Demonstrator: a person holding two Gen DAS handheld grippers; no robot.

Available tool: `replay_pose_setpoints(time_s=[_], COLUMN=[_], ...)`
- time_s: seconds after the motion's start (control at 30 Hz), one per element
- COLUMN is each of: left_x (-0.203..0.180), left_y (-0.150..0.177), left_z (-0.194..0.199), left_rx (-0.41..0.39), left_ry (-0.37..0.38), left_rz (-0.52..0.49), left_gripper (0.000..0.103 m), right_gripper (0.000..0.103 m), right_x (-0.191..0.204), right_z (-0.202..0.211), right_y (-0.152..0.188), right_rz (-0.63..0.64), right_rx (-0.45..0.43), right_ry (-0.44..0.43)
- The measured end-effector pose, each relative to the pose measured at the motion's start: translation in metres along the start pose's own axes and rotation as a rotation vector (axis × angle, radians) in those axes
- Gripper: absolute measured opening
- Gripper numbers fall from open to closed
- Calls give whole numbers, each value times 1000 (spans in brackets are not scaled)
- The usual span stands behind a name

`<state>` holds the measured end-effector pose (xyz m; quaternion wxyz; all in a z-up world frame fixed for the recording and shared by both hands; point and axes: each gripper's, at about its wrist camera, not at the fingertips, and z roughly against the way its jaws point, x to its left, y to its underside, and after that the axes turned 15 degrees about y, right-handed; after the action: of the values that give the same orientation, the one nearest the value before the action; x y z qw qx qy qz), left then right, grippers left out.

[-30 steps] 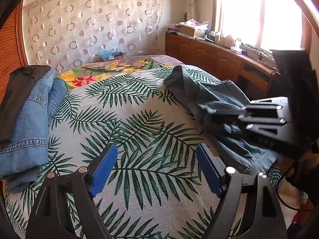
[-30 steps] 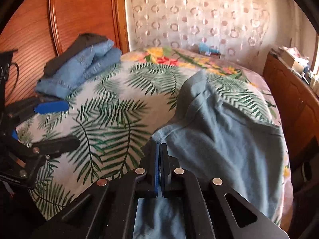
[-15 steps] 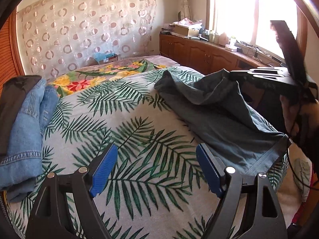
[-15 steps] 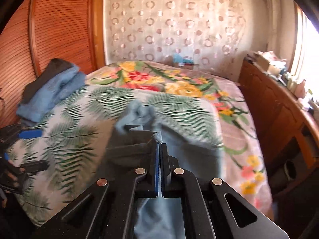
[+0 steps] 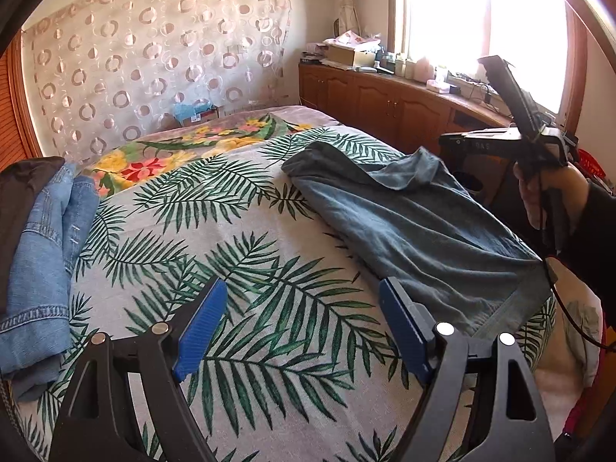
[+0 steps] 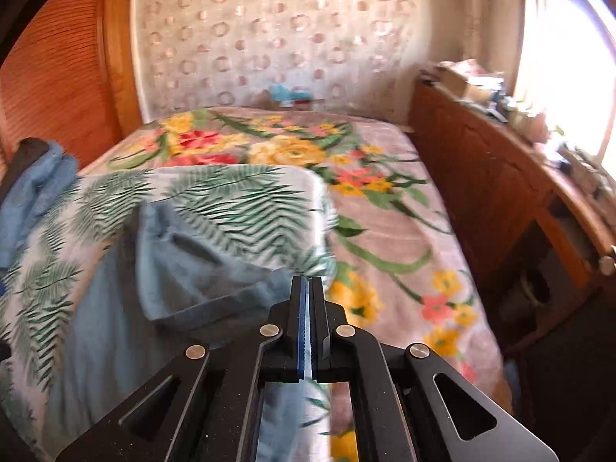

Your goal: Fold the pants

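Grey-blue pants (image 5: 415, 223) lie spread along the right side of the bed on the palm-leaf sheet (image 5: 238, 254). They also show in the right wrist view (image 6: 161, 277), blurred. My left gripper (image 5: 300, 327) is open and empty, low over the sheet, left of the pants' hem. My right gripper (image 6: 308, 300) has its jaws closed at the pants' right edge; a fold of cloth rises toward it. In the left wrist view it is held up at the right (image 5: 454, 140), above the pants. Whether cloth is pinched between the jaws is hard to tell.
A pile of folded blue jeans (image 5: 42, 254) with a dark garment (image 5: 19, 188) lies at the bed's left edge. A floral blanket (image 6: 377, 200) covers the far and right part of the bed. A wooden cabinet (image 5: 385, 104) with clutter runs under the window.
My right gripper has swung right and away from the bed's middle, dragging the pants out flatter along the right side. My left gripper has stayed open in place.
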<state>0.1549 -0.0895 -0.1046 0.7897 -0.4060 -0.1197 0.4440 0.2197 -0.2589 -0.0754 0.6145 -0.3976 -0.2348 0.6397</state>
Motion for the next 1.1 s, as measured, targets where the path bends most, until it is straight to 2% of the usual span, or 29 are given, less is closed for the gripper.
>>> replay_pose_setpoints(time_s=[0.1, 0.17, 0.3, 0.47, 0.77, 1.1], left_x=[-4, -8, -13, -14, -6, 1], left_y=[-6, -10, -18, -30, -39, -40], left_z=[-10, -16, -29, -44, -63, -60], left_rx=[17, 25, 43, 58, 77, 73], left_ry=[5, 14, 31, 40, 42, 49], left_rz=[-14, -28, -42, -52, -37, -23], left_gripper=[82, 82, 82, 82, 82, 82], right_gripper=[7, 9, 34, 36, 37, 37], right_x=[-2, 2, 9, 13, 20, 32], right_z=[8, 10, 9, 12, 14, -7], right_y=[-1, 1, 11, 17, 15, 9], right_rz=[-17, -11, 24, 48, 175, 277], right_rx=[-13, -19, 0, -9, -35, 7], right_ry=[-16, -59, -112, -171, -283, -332])
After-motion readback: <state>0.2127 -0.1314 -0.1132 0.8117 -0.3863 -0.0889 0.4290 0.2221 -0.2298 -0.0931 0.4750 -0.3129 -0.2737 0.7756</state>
